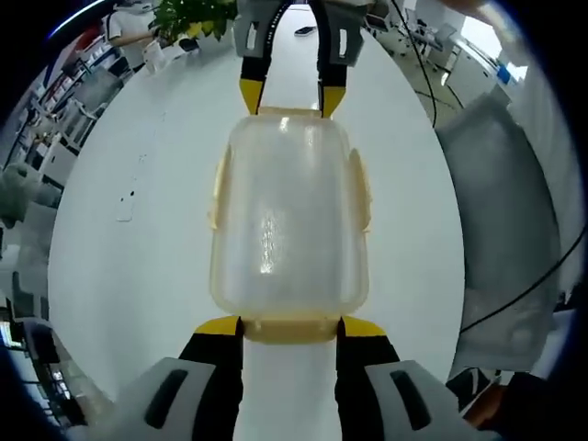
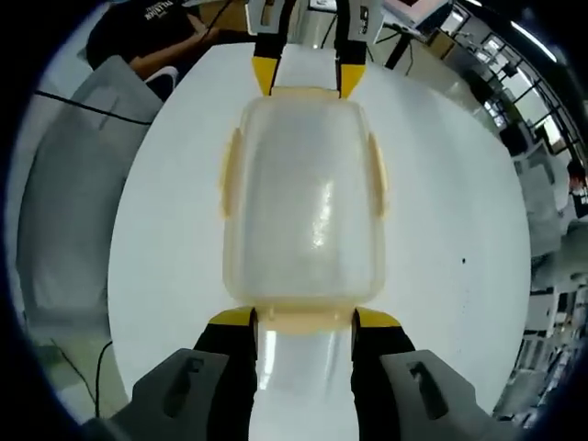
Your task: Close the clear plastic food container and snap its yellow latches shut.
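The clear plastic container [image 1: 289,216] stands on the white table [image 1: 129,239] with its lid on, pale yellow latches along its sides and ends. My left gripper [image 1: 291,327] is open, its yellow-tipped jaws flanking the near end latch [image 1: 289,329]. From the opposite end, my right gripper [image 1: 292,95] straddles the far end latch. In the right gripper view the same container [image 2: 303,202] lies lengthwise. The right gripper [image 2: 305,319] is open around its end latch [image 2: 305,318], and the left gripper [image 2: 305,78] sits at the far end.
A grey padded chair back [image 1: 505,230] stands by the table edge on one side, with black cables [image 1: 533,285] over it. A seated person in a dark shirt [image 2: 147,37] is beyond the table. Green plant leaves [image 1: 193,16] and office desks lie further off.
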